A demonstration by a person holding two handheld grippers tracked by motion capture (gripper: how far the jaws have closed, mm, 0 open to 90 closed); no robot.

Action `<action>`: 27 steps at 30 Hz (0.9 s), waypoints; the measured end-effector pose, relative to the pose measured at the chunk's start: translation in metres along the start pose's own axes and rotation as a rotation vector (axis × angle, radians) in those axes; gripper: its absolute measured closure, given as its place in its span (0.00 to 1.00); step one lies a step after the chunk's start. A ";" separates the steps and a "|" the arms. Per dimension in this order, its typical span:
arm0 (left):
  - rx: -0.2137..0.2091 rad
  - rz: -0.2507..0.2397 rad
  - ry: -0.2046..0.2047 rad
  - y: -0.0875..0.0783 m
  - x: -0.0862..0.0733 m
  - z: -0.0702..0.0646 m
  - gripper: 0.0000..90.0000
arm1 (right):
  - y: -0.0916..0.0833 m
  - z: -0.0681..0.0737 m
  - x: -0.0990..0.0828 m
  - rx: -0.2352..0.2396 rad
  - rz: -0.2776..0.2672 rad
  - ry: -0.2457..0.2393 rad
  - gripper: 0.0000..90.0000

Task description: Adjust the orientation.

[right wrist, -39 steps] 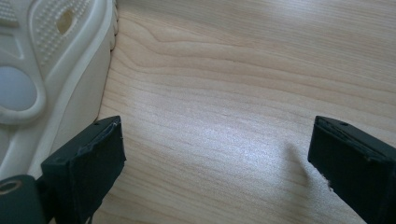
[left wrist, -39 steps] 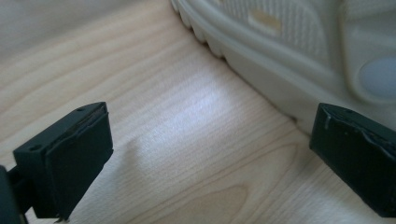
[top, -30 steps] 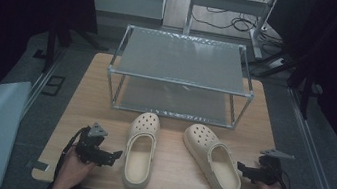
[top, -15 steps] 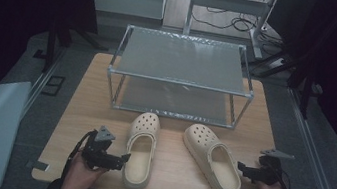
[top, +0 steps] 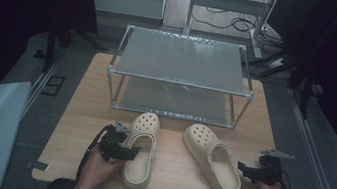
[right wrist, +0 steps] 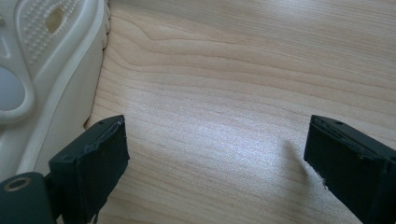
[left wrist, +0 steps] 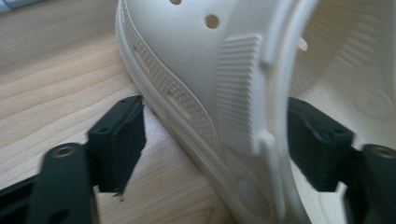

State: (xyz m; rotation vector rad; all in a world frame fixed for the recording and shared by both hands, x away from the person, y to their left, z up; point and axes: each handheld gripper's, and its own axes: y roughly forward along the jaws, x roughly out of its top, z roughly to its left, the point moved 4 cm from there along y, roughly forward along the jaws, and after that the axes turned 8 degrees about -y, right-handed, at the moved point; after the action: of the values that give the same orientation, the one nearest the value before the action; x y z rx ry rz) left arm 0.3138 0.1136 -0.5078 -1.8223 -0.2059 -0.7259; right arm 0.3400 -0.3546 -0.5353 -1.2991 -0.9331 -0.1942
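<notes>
Left gripper [top: 133, 153] straddles the side wall of the left cream foam clog [top: 141, 151] near its heel: one jaw outside, one inside, jaws just been closing, pads not yet pressing. Right gripper [top: 241, 169] is released, jaws wide over bare wooden bench [top: 169, 175], beside the right cream clog [top: 213, 159]. Beyond, two-tier metal-framed shoe rack [top: 179, 73], both shelves bare. No readable markings.

The light wooden table [top: 80, 111] carries 2 cream clogs [top: 141, 146] and 1 metal 2-tier rack [top: 179, 76] behind them.
</notes>
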 end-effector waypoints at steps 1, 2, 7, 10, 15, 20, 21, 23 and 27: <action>-0.004 0.005 -0.006 0.001 0.001 0.000 0.35 | 0.000 0.000 0.000 0.000 0.000 0.000 0.07; -0.005 0.005 -0.013 0.001 0.002 0.000 0.37 | 0.000 0.000 0.000 0.001 0.001 0.001 0.07; -0.013 0.012 -0.034 0.000 0.005 0.000 0.52 | 0.000 0.000 0.000 -0.001 0.002 -0.002 0.07; -0.016 0.019 -0.056 0.000 0.005 0.002 0.55 | 0.000 0.000 0.000 -0.003 0.004 -0.006 0.08; -0.046 0.022 -0.108 -0.003 0.004 0.010 0.67 | 0.000 0.001 0.000 -0.003 0.005 -0.007 0.08; -0.038 0.011 -0.125 -0.006 0.003 0.018 0.77 | 0.001 0.001 0.000 -0.003 0.007 -0.008 0.09; -0.044 0.009 -0.132 -0.007 0.003 0.021 0.81 | 0.001 0.001 0.000 -0.002 0.008 -0.011 0.09; -0.062 0.004 -0.151 -0.008 0.002 0.027 0.83 | 0.001 0.001 0.000 -0.002 0.009 -0.012 0.09; -0.124 0.012 -0.185 -0.009 0.002 0.037 0.84 | 0.001 0.001 0.000 -0.001 0.009 -0.013 0.09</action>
State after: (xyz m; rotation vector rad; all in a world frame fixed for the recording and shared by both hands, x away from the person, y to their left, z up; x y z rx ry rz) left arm 0.3255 0.1501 -0.5070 -2.0091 -0.2761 -0.5722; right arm 0.3399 -0.3533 -0.5362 -1.3068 -0.9376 -0.1796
